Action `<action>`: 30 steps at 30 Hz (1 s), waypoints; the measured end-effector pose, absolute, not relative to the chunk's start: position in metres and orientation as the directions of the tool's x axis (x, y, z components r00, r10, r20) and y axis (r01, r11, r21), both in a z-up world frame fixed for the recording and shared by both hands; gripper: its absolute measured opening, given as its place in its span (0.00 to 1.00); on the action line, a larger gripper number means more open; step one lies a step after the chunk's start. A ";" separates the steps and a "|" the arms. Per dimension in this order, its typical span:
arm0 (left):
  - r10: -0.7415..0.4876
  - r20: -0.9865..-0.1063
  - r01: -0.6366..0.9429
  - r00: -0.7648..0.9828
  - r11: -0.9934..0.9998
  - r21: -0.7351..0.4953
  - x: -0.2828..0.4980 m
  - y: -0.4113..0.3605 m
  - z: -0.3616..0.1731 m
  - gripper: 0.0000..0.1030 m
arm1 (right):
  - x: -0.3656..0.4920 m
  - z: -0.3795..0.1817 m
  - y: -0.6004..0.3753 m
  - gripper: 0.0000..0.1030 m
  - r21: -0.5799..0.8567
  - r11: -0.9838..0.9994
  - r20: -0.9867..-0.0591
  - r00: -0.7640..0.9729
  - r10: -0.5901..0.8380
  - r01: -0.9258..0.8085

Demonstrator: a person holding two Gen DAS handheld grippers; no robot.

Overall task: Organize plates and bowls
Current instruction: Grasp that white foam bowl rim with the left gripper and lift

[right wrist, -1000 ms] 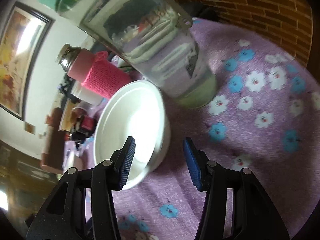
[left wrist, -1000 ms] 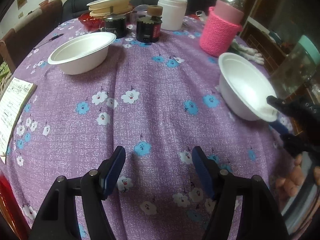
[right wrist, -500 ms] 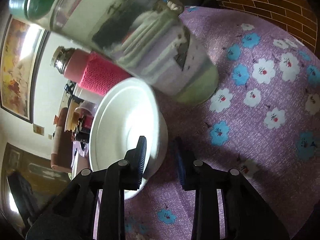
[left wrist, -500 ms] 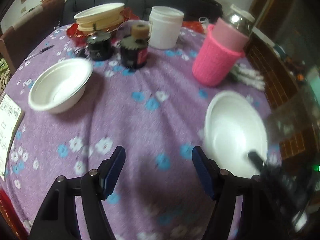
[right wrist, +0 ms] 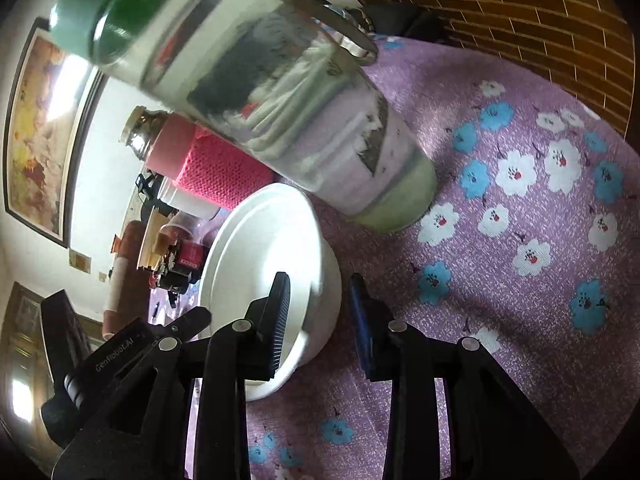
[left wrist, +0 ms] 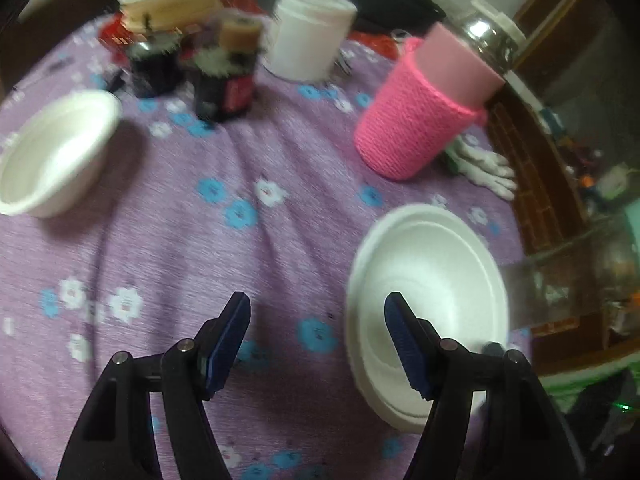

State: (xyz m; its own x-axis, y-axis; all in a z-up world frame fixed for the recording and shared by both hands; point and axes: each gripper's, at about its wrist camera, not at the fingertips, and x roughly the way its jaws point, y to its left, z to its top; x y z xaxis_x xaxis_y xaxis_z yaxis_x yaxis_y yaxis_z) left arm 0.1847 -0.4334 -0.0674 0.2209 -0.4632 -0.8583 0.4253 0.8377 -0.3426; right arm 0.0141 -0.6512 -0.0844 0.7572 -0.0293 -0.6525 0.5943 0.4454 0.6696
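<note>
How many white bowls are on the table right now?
2. One white bowl sits at the left of the purple tablecloth; the other white bowl is at the right, beside the glass jar. More may be hidden.

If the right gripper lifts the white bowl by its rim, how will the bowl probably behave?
The bowl looks like thin moulded foam or paper, so it is probably very light. The right gripper has one finger inside and one outside the wall; held at one side only, the thin rim may flex and the bowl may tilt. A hard squeeze could dent it.
</note>
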 end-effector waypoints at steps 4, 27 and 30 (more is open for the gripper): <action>-0.465 -0.866 0.471 0.185 0.815 -0.337 0.182 -0.445 -0.078 0.68 | 0.019 -0.086 -0.649 0.28 0.654 0.453 -0.668 0.744 -0.032 0.606; -0.495 -0.852 0.505 0.171 0.787 -0.356 0.187 -0.447 -0.083 0.21 | 0.015 -0.097 -0.650 0.28 0.684 0.403 -0.657 0.754 -0.021 0.607; -0.508 -0.847 0.512 0.158 0.776 -0.369 0.184 -0.448 -0.082 0.14 | 0.013 -0.098 -0.650 0.28 0.685 0.398 -0.657 0.754 -0.026 0.610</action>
